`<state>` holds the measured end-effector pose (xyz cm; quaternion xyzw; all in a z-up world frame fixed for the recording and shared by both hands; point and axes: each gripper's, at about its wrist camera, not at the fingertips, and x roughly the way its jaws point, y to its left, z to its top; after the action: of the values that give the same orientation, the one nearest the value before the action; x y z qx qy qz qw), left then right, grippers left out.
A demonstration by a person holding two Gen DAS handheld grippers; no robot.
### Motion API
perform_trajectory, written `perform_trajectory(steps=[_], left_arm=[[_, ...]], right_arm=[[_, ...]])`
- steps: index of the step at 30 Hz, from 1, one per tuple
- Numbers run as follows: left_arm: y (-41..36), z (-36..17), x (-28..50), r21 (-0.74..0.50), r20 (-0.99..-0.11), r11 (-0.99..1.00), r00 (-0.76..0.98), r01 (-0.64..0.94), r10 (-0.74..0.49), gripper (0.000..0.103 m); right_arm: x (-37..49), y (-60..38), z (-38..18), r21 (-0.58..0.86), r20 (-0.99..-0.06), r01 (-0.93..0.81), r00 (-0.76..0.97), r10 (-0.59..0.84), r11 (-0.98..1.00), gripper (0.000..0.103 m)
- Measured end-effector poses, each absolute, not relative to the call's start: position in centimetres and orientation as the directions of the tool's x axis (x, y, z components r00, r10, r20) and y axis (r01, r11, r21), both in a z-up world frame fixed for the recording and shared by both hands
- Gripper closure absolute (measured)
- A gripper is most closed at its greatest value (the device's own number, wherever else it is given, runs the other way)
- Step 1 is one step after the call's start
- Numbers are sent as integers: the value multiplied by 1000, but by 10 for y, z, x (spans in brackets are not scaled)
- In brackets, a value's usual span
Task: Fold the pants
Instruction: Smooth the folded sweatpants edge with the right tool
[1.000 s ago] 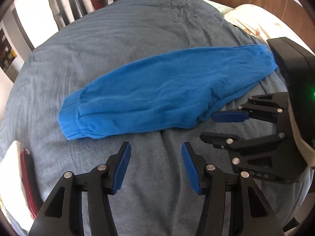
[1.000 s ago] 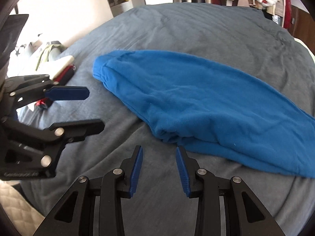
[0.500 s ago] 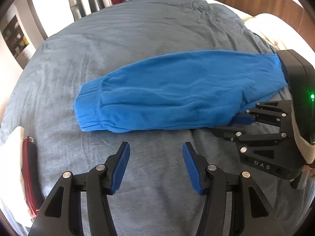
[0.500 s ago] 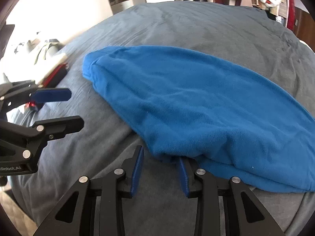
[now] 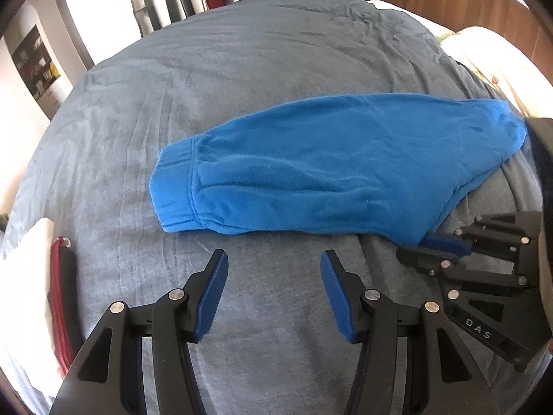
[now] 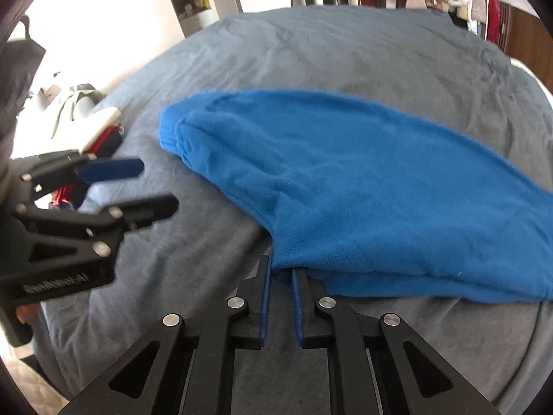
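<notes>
Closing on the near edge of the blue pants [image 6: 363, 190], the right gripper [image 6: 279, 273] has its two blue pads drawn almost together, with a fold of the fabric's lower edge tucked in the narrow gap between them. From the left wrist view the same right gripper [image 5: 423, 247] shows its tips slipped under the pants [image 5: 311, 169] at their near side, toward the right end. The left gripper [image 5: 273, 269] stands about half open, its pads well apart with only bare blanket between them; it holds nothing and sits just short of the pants, near the cuffed end. In the right wrist view the left gripper [image 6: 152, 186] hangs off to the left, clear of the fabric.

The pants lie lengthwise across a grey blanket [image 5: 242, 69] that covers a bed, already doubled leg over leg, with the ribbed cuff to the left. A red and black pouch [image 5: 62, 304] lies at the bed's left edge beside something white. Clothes hang at the far side of the room, and a wooden headboard [image 5: 449, 3] rises at the right.
</notes>
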<state>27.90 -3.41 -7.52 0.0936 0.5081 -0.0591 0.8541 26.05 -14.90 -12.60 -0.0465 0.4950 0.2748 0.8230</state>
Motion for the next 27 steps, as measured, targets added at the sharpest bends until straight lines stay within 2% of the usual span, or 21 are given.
perform_trajectory(steps=[9,11,14,17,24,27], left_arm=[[-40,-80,277,121,-887,965,462,233,-1,49],[-43,-78,279,114,-886,963,463,245,-13,48],[-52,-70,279,118,-875,949,482,291,-39,44],[-68,-60,276,144,-857,925,512,352,-61,44],[-124,-58,264,200,-823,830,549,521,-146,45],[-149,-68,258,303,-796,755,590,582,-135,51]], right_arm=[[264,-150,-150,234,-860,-461,313,403,856,89],[266,-153,-148,265,-854,-442,306,422,857,85],[263,-155,-139,285,-844,-428,312,436,858,70],[252,-167,-124,306,-839,-392,321,440,868,70],[242,-225,-93,221,-854,-215,429,295,951,70],[249,-250,-91,171,-854,-137,473,217,976,70]])
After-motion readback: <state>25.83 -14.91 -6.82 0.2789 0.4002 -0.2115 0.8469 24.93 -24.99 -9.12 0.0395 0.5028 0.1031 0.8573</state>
